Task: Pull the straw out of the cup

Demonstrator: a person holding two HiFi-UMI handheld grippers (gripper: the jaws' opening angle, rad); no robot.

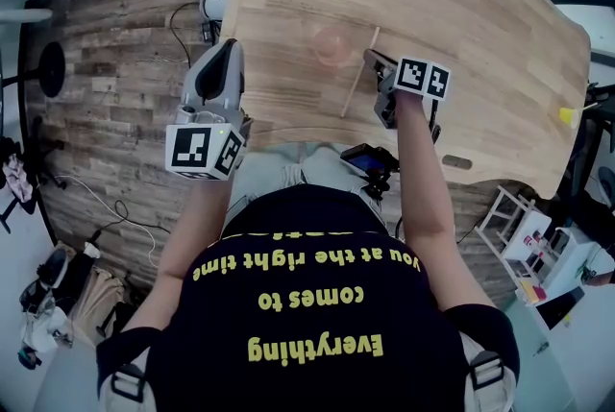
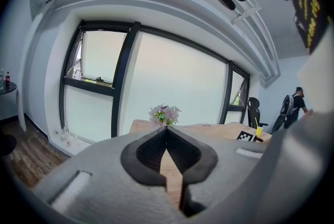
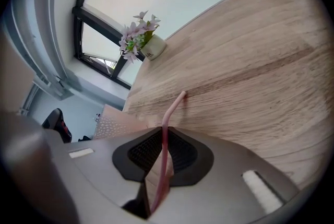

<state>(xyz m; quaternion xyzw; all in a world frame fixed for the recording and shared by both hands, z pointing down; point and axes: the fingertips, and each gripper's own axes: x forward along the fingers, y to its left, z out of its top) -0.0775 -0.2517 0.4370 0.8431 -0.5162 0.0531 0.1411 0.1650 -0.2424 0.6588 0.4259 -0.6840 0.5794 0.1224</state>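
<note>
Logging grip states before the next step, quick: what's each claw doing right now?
Left claw: closed, nothing in it.
Right claw: closed on the straw.

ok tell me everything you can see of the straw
The straw is thin, pale pink and plastic-looking, with a bend near its tip. It is out of the cup and runs lengthwise between the jaws of the right gripper, which are shut on it. The bent end sticks out past them, low over the table. In the head view it slants beside the cup, apart from it. Whether the tip touches the table cannot be told.
</note>
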